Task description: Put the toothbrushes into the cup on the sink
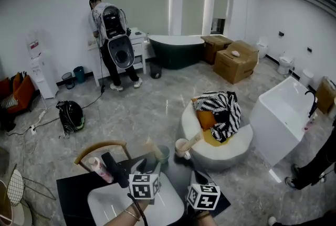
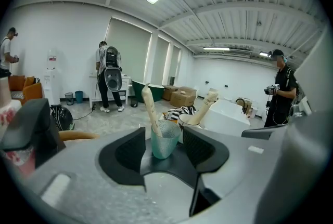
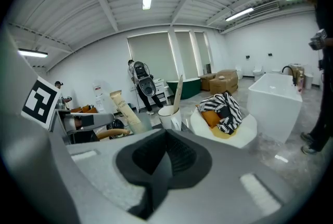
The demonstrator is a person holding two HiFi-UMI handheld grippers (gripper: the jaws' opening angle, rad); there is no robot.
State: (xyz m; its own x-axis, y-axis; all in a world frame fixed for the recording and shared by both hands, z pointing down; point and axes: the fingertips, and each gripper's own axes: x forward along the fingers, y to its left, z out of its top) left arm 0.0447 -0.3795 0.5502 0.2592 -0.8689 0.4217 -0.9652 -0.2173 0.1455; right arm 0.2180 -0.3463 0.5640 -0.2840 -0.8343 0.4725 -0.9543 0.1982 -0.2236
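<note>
A translucent green cup stands on the black counter behind the white sink, with a beige toothbrush leaning in it. My left gripper is open. In the left gripper view the green cup with its toothbrush stands between the wide jaws of the left gripper, and neither pad touches it. A white mug beside it holds a second toothbrush. My right gripper is shut on nothing, just short of the white mug.
A black faucet and a pink tube stand at the sink's left. A wooden chair is behind it. A round white seat with a zebra cushion, a white tub and people stand on the floor beyond.
</note>
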